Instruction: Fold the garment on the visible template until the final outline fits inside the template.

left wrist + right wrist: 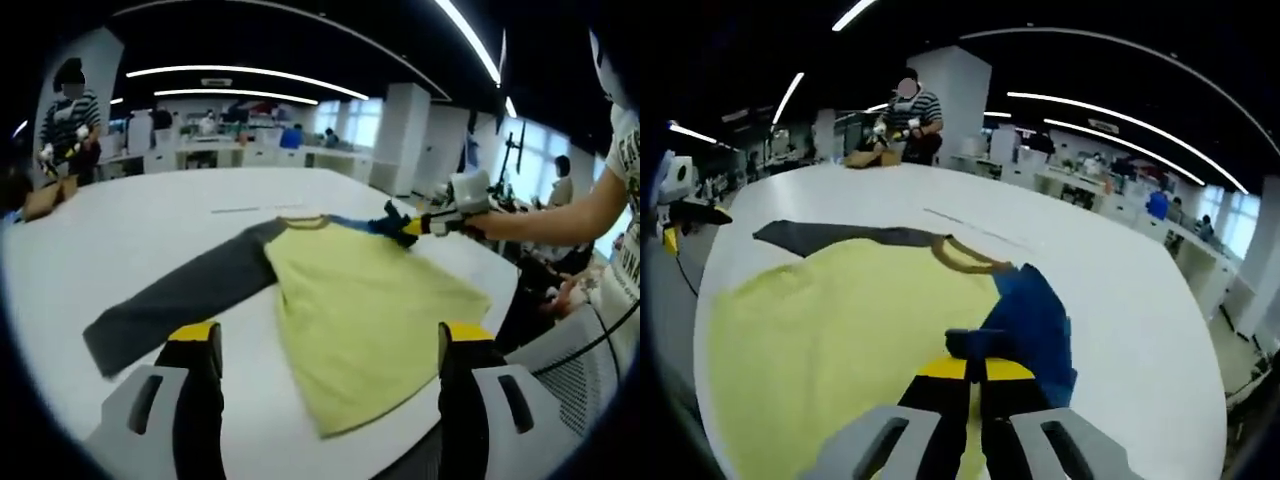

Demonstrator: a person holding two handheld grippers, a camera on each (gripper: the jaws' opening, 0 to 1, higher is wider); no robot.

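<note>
Pinching the shirt's blue sleeve point(1032, 322), right hand-held gripper point(975, 372); left hand-held gripper point(330, 345) hovers apart.

At the bottom of the left gripper view, the left tool point(330, 345) shows two black jaws with yellow tips, each set in a pale grey moulded shell with a slot-shaped opening. At right, the person wears a white short-sleeved T-shirt with dark lettering point(628, 150). The right tool point(975, 368) has black jaws, yellow tips and grey shells.

Right gripper point(975, 372) clamped on blue sleeve point(1035, 320) of yellow garment point(830, 330)
</note>
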